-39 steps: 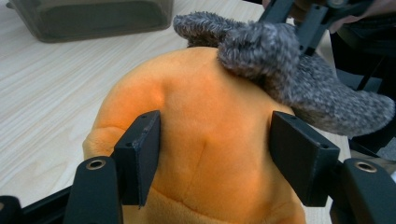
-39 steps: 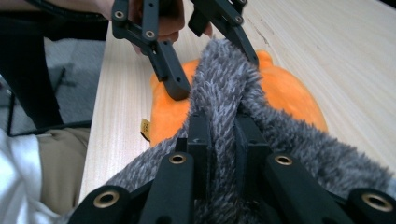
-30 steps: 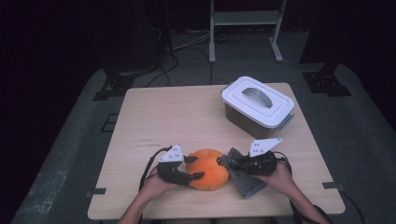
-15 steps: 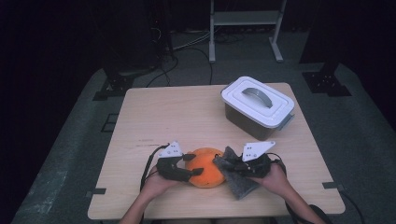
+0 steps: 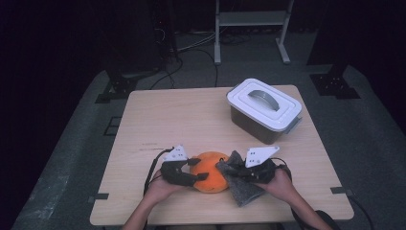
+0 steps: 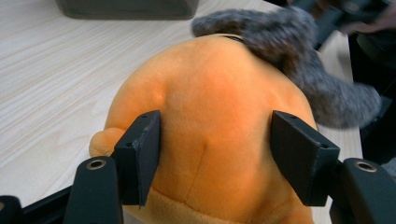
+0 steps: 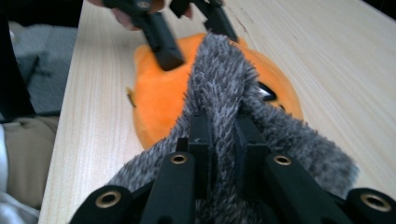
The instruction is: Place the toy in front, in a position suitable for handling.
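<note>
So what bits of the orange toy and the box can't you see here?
- Orange plush toy, high view: its face is hidden under the grey furry piece and both grippers.
- Same toy, left gripper view: the bottom edge cuts off its underside.
- Lidded box, high view: the white lid hides the contents.
- Box, left gripper view: the top edge cuts it off.

We work at a pale wooden table (image 5: 191, 115), its grain running side to side. On it, toward two o'clock near the far right corner, sits a grey box with a white lid (image 5: 264, 110), turned askew to the table's edges. At six o'clock, close to our near edge, an orange plush toy (image 5: 210, 170) lies on the wood, and a grey furry cloth (image 5: 244, 191) touches its right side, partly resting on the board there.
</note>
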### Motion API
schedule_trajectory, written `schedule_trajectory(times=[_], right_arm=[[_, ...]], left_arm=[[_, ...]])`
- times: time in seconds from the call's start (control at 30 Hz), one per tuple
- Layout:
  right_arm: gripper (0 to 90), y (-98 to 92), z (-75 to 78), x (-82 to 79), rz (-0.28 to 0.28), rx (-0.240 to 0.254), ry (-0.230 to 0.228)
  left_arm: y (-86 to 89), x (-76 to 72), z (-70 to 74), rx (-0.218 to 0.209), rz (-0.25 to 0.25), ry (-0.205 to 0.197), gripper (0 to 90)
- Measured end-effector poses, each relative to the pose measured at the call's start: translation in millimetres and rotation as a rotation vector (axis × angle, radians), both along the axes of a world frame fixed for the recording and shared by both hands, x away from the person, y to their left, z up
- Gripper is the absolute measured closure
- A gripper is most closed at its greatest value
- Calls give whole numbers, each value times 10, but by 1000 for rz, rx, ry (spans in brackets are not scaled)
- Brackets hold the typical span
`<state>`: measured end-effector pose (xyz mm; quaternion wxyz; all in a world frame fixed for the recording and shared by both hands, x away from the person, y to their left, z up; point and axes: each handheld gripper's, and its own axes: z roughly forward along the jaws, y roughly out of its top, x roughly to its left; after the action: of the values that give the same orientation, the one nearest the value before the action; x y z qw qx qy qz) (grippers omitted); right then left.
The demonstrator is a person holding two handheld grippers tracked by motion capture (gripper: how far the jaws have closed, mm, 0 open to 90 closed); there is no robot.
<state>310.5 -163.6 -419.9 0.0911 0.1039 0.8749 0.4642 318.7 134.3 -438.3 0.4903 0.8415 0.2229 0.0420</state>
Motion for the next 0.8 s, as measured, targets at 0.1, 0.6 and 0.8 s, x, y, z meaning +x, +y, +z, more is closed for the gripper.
schedule_trajectory(times=[0.1, 0.6, 0.8], right_arm=[[792, -116, -31, 103, -60, 6, 30], [792, -136, -11, 154, -41, 67, 110], [791, -211, -21, 162, -68, 94, 153]], left_arm=[[-9, -29, 4, 7, -19, -17, 349], [-42, -144, 30, 67, -122, -91, 349], [-52, -169, 43, 89, -172, -109, 354]])
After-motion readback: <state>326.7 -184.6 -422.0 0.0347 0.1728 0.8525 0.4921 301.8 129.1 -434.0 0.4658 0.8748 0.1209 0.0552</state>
